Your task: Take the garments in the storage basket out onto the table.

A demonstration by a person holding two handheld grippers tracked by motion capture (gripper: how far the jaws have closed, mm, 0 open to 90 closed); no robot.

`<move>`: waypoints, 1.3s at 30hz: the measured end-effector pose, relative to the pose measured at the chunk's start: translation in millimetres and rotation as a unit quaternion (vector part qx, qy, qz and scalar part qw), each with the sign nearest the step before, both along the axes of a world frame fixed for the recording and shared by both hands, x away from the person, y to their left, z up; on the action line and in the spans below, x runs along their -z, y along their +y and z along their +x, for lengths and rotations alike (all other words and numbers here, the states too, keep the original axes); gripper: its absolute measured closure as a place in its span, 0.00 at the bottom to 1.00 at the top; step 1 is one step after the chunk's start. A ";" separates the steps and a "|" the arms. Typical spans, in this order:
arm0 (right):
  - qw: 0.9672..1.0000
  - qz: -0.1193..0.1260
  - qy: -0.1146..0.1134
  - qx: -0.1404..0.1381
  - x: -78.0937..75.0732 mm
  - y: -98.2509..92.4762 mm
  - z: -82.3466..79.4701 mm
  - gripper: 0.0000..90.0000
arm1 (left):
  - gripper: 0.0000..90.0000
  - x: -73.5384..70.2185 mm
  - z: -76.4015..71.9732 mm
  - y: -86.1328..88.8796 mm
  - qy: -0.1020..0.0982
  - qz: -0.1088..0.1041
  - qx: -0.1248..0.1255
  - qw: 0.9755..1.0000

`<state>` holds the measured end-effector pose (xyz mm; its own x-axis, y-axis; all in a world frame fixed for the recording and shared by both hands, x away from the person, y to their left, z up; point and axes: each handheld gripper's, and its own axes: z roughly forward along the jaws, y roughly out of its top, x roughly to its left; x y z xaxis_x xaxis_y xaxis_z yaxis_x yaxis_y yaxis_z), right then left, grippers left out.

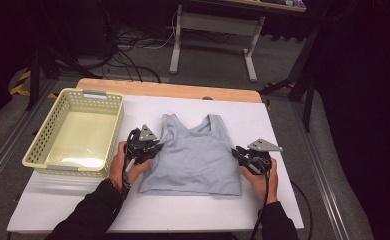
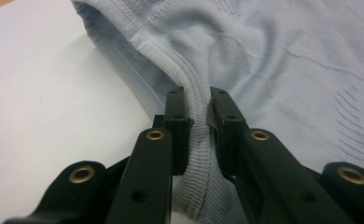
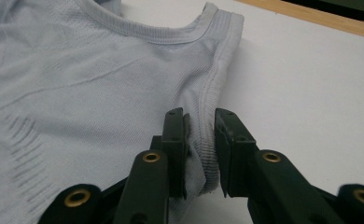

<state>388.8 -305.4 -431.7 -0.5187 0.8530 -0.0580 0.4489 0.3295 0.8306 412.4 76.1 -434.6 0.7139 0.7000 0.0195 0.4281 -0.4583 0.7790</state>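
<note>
A light blue sleeveless top (image 1: 193, 155) lies flat on the white table, neckline toward the far side. My left gripper (image 1: 158, 146) sits at the top's left side seam below the armhole. In the left gripper view the ribbed edge of the top (image 2: 287, 60) is bunched between the jaws, and the left gripper (image 2: 199, 100) is shut on it. My right gripper (image 1: 237, 151) sits at the right side seam. In the right gripper view the hem of the top (image 3: 77, 79) rises between the pads, and the right gripper (image 3: 199, 119) is shut on it.
A pale yellow perforated basket (image 1: 43, 135) stands on the table's left side, close to my left hand. The white table surface (image 1: 183, 210) has free room in front of the top. Table legs and cables lie on the floor beyond the far edge.
</note>
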 end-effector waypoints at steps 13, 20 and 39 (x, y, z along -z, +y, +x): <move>0.997 0.020 -0.051 -0.058 -28.6 9.1 -25.9 0.87 | 0.68 -39.8 -33.6 21.5 -0.087 -0.017 -0.031 0.996; 0.997 -0.002 -0.031 -0.072 -17.0 16.7 -28.4 0.91 | 0.84 -40.1 -34.9 4.6 -0.078 -0.003 0.032 0.996; 0.993 -0.084 0.032 -0.082 18.5 27.9 -25.2 1.00 | 0.99 26.8 -38.2 -6.5 0.008 0.045 0.072 0.996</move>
<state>363.6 -277.5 -450.2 -0.6563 0.7385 -0.1546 0.4281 0.5332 0.7297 374.2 69.6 -461.4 0.8073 0.5866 0.0652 0.3653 -0.5834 0.7254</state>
